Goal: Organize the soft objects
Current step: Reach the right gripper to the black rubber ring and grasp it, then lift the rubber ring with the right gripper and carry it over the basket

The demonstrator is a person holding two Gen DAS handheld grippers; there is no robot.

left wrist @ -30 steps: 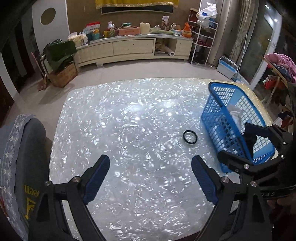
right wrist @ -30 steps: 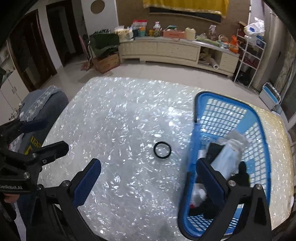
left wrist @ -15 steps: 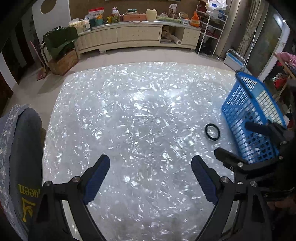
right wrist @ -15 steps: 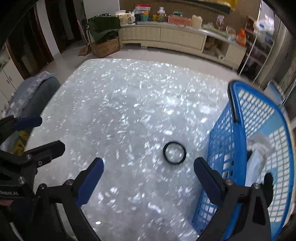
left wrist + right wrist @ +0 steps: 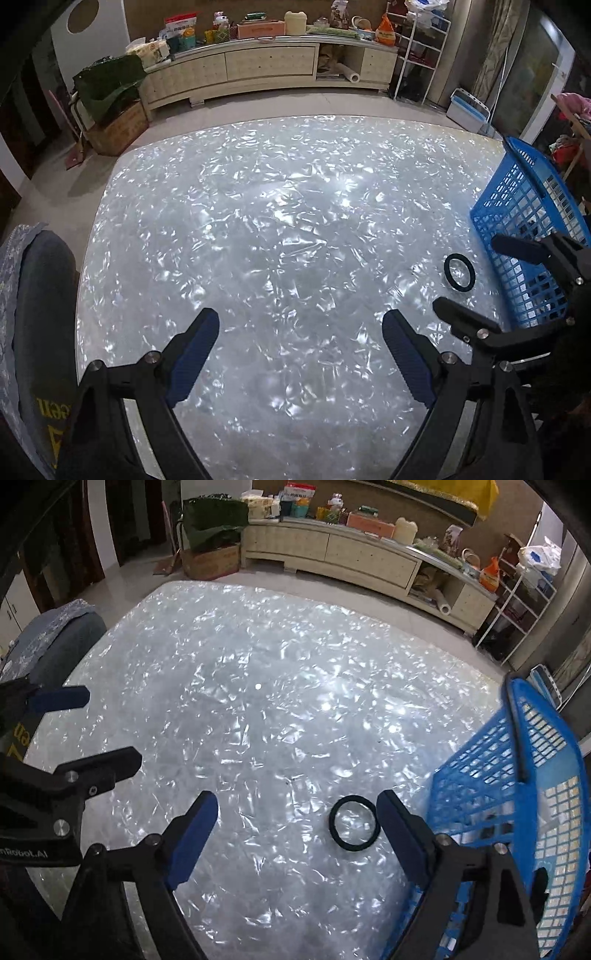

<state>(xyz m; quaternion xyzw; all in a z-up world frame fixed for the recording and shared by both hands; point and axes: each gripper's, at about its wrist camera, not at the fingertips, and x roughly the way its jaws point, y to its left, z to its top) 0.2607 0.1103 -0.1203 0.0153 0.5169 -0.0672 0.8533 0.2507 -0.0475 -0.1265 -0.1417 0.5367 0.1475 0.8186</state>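
Observation:
A black elastic ring [image 5: 354, 822] lies flat on the shiny pearl-white table [image 5: 258, 720], just left of the blue plastic basket [image 5: 517, 775]. In the left wrist view the ring [image 5: 459, 273] sits at the right beside the basket [image 5: 524, 229]. My right gripper [image 5: 297, 821] is open and empty, low over the table; the ring lies close to its right finger [image 5: 400, 834]. My left gripper [image 5: 299, 338] is open and empty over the near middle of the table. The basket's contents are mostly hidden.
A chair with a grey cloth [image 5: 40, 314] stands at the table's left edge. Beyond the far edge there is floor, a long cream cabinet [image 5: 266, 70] with clutter, a cardboard box [image 5: 118, 125] and a white rack [image 5: 421, 55].
Both grippers have drawn back toward the near side and turned left; the basket slid to the right edge of both views. The ring now lies near the right gripper's right finger. Both stayed open.

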